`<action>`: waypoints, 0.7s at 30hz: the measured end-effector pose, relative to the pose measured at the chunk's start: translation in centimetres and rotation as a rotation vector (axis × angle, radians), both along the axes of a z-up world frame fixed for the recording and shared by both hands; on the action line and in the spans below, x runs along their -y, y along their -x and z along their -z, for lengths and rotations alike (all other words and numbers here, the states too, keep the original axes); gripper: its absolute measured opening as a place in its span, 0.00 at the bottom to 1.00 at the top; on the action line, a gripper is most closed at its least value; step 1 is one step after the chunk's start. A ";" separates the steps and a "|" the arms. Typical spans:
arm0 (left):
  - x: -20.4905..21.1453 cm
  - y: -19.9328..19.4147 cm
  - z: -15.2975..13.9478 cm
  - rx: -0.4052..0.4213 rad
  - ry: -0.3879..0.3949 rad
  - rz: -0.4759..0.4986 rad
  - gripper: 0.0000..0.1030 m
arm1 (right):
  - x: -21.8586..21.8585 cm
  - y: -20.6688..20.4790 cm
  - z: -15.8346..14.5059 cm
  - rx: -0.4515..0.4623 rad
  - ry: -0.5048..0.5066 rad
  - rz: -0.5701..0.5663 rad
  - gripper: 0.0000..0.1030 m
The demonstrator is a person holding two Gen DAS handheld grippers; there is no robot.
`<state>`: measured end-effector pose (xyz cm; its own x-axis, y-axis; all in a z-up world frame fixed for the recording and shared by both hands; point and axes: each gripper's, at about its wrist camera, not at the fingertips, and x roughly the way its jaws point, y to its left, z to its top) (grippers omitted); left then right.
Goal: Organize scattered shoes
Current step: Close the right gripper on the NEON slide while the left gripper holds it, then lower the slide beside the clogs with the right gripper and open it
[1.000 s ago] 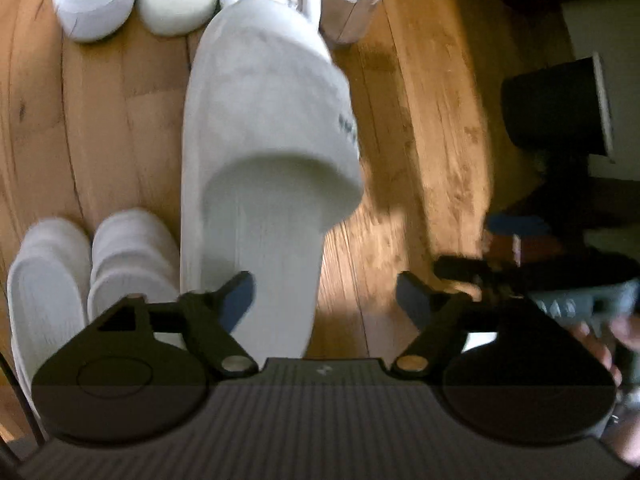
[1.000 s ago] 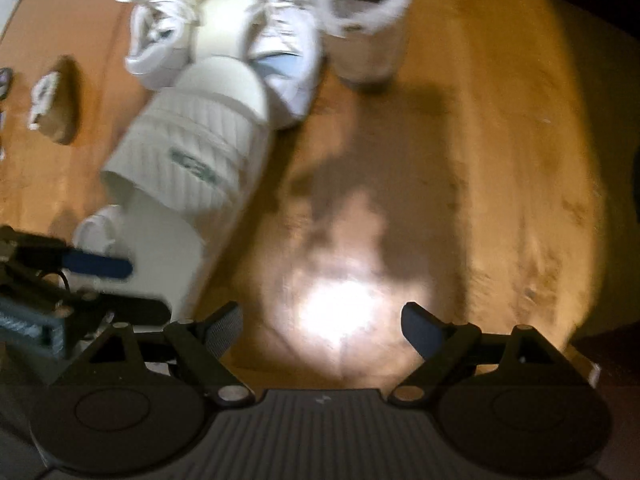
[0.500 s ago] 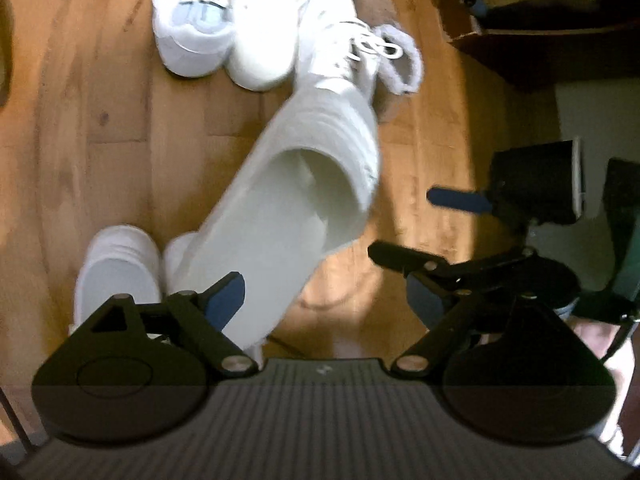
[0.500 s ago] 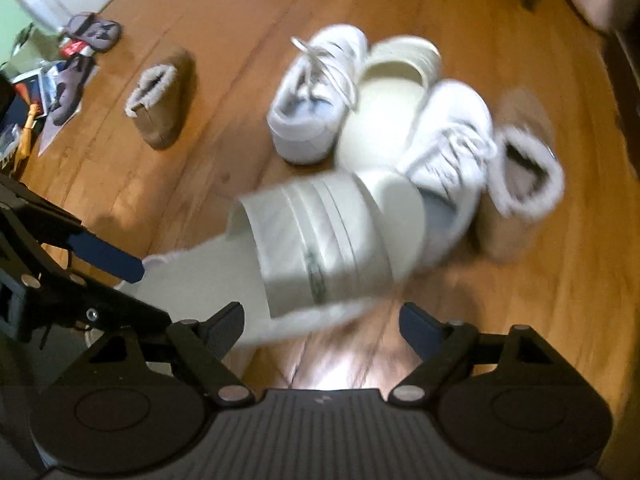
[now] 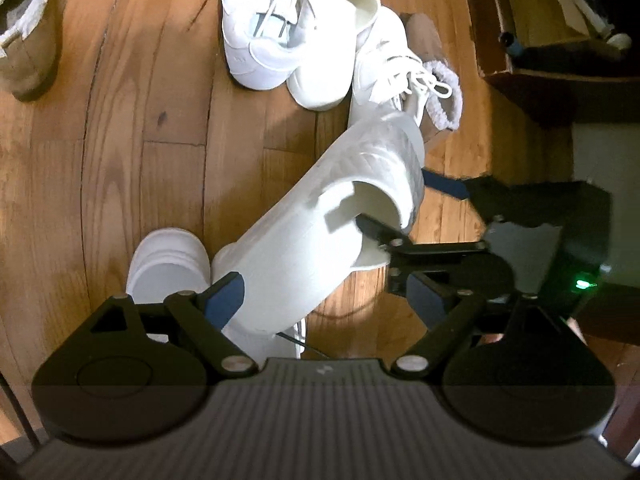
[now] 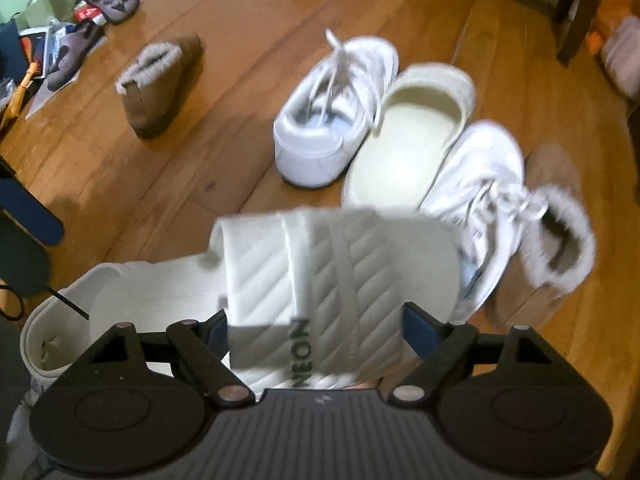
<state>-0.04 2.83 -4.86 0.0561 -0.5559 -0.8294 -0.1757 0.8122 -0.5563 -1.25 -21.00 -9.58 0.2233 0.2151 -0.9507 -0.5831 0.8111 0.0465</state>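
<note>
The white slide [image 6: 340,264] lies tilted at the centre of the right wrist view, its heel propped on a white slipper [image 6: 44,332] at lower left. The right gripper [image 6: 316,320] stands wide astride its ribbed strap (whether the pads actually press, I cannot tell). The left gripper [image 5: 324,296] has just been opening and is wide, with the slide's heel between its jaws and close beside one finger [image 5: 224,296]. Sneakers [image 6: 332,120] sit beyond on the wood floor [image 6: 200,168].

Each camera sits behind its tool and looks steeply down at the floor [image 5: 168,128] from near. Both views share the white slide [image 5: 320,232] [image 6: 336,280].
</note>
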 end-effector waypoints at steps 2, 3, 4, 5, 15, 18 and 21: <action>0.1 0.0 -0.1 0.003 -0.003 0.007 0.86 | 0.0 0.1 0.2 0.004 0.001 0.028 0.78; 0.1 0.1 -0.2 0.003 0.000 0.011 0.86 | 0.1 -0.1 0.0 -0.004 0.004 0.052 0.77; 0.2 0.1 -0.2 0.003 0.004 0.012 0.86 | 0.4 -0.3 -0.2 -0.023 0.000 0.097 0.76; 0.1 0.1 -0.3 0.004 0.006 0.013 0.86 | 1.0 -0.5 -0.5 -0.052 -0.013 0.164 0.76; 0.6 0.2 -2.1 0.148 -0.202 0.166 0.87 | 10.7 2.6 -0.8 -0.392 -0.246 0.790 0.75; 0.5 -0.2 -1.0 0.106 -0.117 0.172 0.88 | 14.5 5.6 0.6 -0.486 -0.321 1.009 0.75; 0.8 -0.4 -0.1 0.075 -0.078 0.184 0.88 | 18.2 9.8 3.0 -0.598 -0.431 1.283 0.75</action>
<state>0.35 2.05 -4.73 0.0230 -0.4966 -0.8677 0.0197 0.8680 -0.4962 -11.05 -39.20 -12.56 0.0823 0.4611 -0.8835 0.6972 0.6069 0.3816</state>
